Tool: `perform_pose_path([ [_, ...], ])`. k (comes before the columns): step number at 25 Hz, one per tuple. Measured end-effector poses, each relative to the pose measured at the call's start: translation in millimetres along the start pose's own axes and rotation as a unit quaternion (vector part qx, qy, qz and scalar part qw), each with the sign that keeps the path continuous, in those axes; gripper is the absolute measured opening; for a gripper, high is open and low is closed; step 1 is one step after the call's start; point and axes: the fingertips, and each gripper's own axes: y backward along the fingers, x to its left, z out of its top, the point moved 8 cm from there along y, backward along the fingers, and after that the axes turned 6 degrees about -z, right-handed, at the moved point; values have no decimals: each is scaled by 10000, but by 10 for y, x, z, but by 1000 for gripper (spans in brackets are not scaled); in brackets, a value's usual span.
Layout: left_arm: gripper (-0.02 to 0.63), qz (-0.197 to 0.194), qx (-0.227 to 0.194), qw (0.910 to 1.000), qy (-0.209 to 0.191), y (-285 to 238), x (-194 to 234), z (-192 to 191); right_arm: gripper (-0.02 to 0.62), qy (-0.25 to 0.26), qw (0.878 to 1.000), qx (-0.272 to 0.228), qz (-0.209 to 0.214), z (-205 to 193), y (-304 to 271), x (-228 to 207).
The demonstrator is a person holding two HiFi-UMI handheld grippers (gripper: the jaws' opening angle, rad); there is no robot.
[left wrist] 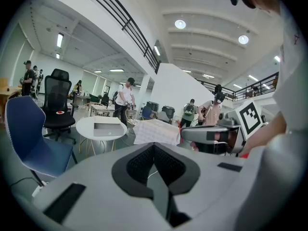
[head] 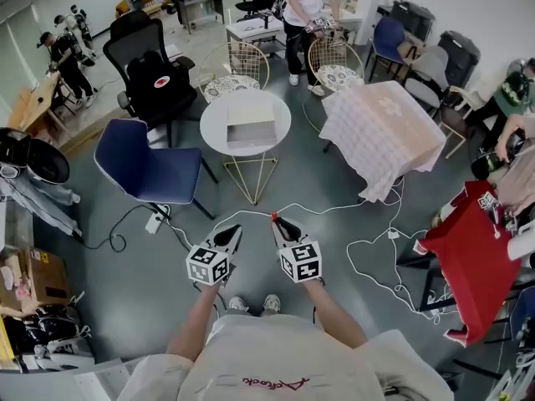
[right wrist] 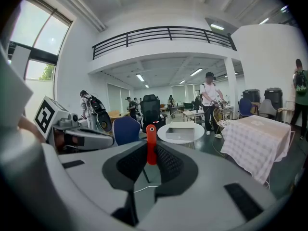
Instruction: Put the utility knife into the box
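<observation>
Grippers close in front of the body: knife in hand, box well ahead.
Left gripper (head: pixel 233 231): jaws pressed together, nothing between them. Right gripper (head: pixel 279 222): jaws clamped on the orange knife (right wrist: pixel 151 146), which stands up between them with its free end pointing away from the person. Both hang over grey floor (head: pixel 134 266), well apart from the round white table (head: pixel 212 129) in front. Box (head: pixel 251 127) sits on that table, top open; contents cannot be told. Judgement: pick-up done. What is left is closing the gap to the table, lowering the knife into the box, and release.
</observation>
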Motion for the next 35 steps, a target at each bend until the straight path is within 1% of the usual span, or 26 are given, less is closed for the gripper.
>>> perform_pose_path([
  [9, 11, 104, -6, 9999, 30, -108, -123, -97, 64, 26, 10000, 46, 77, -97, 64, -209],
  [14, 11, 206, -25, 9998, 83, -168, -99, -140, 64, 51, 9998, 95, 165, -132, -1, -286],
  [24, 11, 289, -61, 9995, 81, -384, 124, -34, 64, 69, 9996, 71, 280, -37, -317, -442],
  [35, 12, 258, -58, 9995, 198, -739, 593, 33, 64, 97, 9994, 128, 295, 57, -864, -638],
])
